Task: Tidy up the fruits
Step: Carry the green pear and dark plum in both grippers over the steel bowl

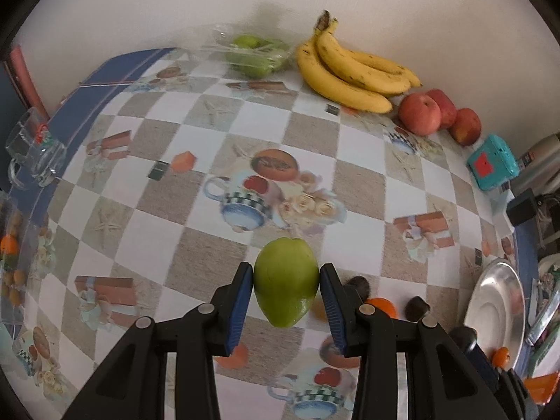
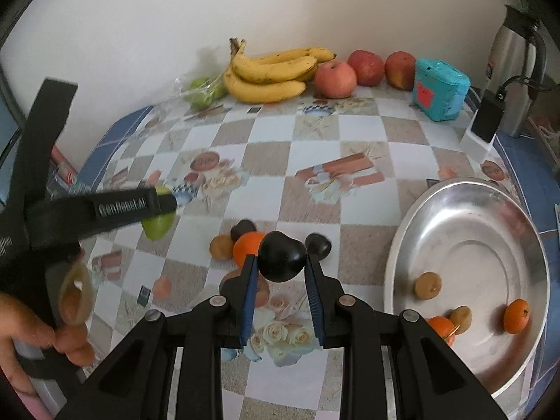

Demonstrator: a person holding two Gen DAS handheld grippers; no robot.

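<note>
Left gripper [image 1: 285, 281] clamped on green fruit [image 1: 285, 280]; right gripper [image 2: 281, 262] clamped on dark fruit [image 2: 281, 257]. Risk: the smooth, rounded fruits slipping from narrow pads.

Green pear [image 1: 285, 281] — smooth, stem end pointing down, raised above the checked tablecloth. Dark plum [image 2: 281, 257] — glossy, near-black, also lifted. On the cloth below: an orange [image 2: 246, 248], a brown fruit [image 2: 221, 246], two more dark plums. Metal dish [image 2: 465, 210] at right holds oranges and brown fruits.
</note>
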